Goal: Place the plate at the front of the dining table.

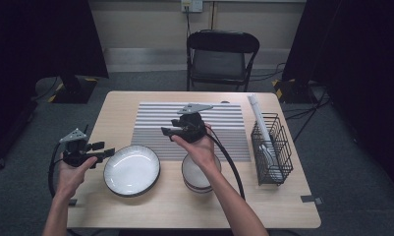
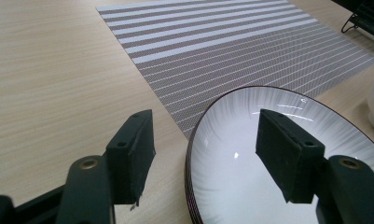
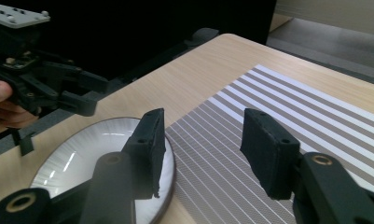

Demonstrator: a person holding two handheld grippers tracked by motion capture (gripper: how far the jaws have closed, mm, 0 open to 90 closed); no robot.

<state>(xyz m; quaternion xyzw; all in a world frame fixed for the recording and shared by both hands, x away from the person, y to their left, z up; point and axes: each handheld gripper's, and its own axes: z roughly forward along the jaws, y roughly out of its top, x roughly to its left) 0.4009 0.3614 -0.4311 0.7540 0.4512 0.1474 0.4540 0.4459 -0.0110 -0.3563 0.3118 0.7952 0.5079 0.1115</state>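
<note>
Wooden table point(image 1: 135, 201), one plate point(image 1: 131, 170), two tongs point(image 1: 102, 153) point(image 1: 166, 131)

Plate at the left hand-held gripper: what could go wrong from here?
1. The left hand-held gripper straddles the plate rim with jaws open; closing on the glossy, sloped rim could let it slip or tip.
2. The plate partly overlaps the mat edge, so it may rock when nudged.
3. The right hand-held gripper hovers open near the same plate, with the bowl under that hand; the two could collide.
</note>
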